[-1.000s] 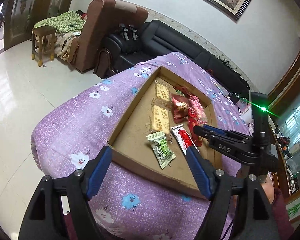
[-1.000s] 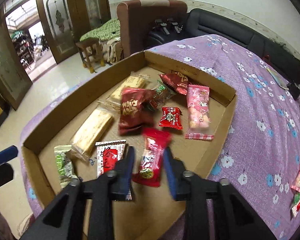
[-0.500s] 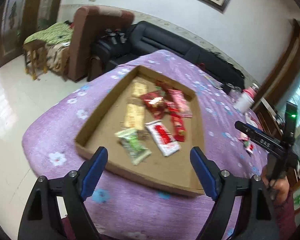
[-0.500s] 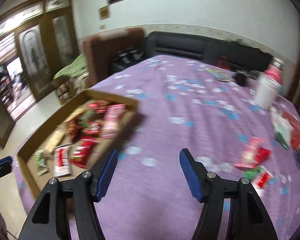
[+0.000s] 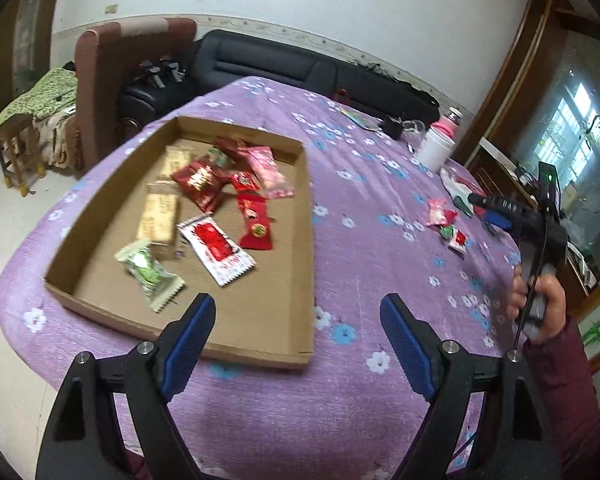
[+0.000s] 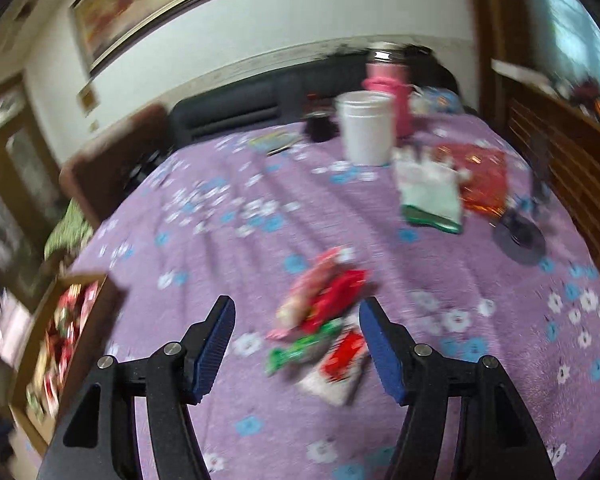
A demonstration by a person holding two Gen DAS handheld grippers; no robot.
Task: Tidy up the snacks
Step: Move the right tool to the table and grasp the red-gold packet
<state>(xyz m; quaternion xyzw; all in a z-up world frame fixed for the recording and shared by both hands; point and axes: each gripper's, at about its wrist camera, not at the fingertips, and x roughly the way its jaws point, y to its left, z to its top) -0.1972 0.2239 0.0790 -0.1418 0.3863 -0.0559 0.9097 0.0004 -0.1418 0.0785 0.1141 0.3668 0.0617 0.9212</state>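
Swung away from the cardboard tray (image 5: 308, 240), the right gripper (image 6: 296, 344) now hangs over loose snacks (image 6: 320, 312) on the purple tabletop (image 6: 228, 216), its fingers having just spread, pinching nothing. Left gripper (image 5: 296, 332) fingers also spread wide, empty, by the tray's near edge.

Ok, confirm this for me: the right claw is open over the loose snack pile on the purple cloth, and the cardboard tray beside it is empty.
Not quite. The right claw is open over the loose snack pile on the purple cloth, but the cardboard tray is not empty: the left wrist view shows several wrapped snacks in it, among them a green packet and a red-and-white packet.
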